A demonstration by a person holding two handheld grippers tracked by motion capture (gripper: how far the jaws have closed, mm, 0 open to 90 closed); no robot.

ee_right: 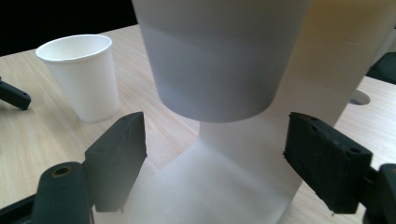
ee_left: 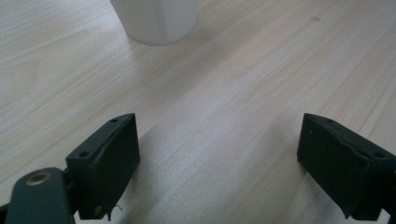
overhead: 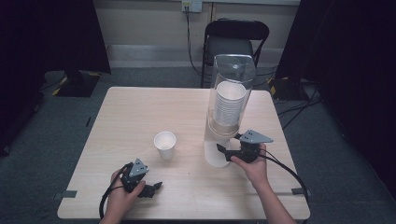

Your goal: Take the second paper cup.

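So the right gripper (overhead: 223,150) is up at the cup dispenser (overhead: 229,109), jaws spread either side of the bottom cup (ee_right: 219,60) poking out under it, pads not touching it yet. Best bet, I'd say: get square on the cup's sides, squeeze gently so it doesn't crush, pull straight down. The loose paper cup (overhead: 165,144) stands left of the dispenser, clear of the pull. The left gripper (overhead: 158,186) rests further left and nearer the person, jaws spread wide, nothing in them.

Matt white paper cup (overhead: 165,144), glossy clear plastic dispenser (overhead: 232,88), pale wood-grain table (overhead: 140,107)
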